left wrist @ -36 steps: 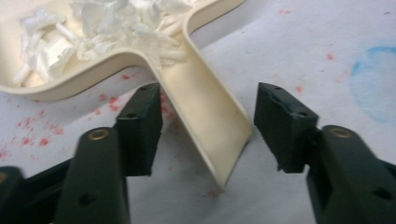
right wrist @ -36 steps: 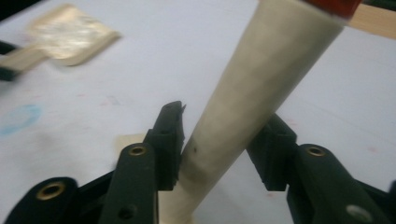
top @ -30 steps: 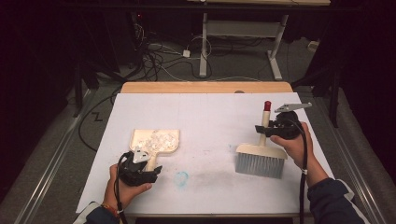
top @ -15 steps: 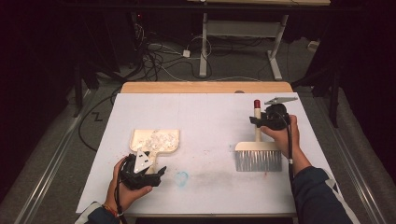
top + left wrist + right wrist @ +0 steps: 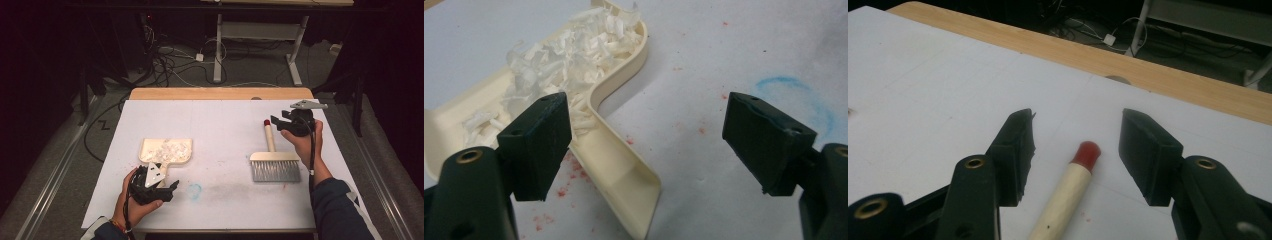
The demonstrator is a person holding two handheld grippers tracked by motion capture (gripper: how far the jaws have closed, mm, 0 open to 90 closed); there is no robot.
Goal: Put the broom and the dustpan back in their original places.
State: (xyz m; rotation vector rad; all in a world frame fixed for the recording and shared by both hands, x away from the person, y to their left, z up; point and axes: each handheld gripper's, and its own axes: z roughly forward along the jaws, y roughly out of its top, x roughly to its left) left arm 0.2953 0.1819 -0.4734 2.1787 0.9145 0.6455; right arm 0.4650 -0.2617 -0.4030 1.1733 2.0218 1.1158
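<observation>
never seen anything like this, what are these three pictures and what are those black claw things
The black claws are hand-held grippers: a person holds one in each hand and works with them at a table. The high view looks down on the table from above. The other two pictures come from small cameras that ride on each gripper and look along its two jaws.

On the white sheet lie a cream dustpan full of white shavings and a brush with a wooden handle and red tip. There is also a faint blue ring.

The left gripper is open beside the dustpan's handle. The right gripper is open with the brush handle lying between its jaws. Neither holds anything.
</observation>
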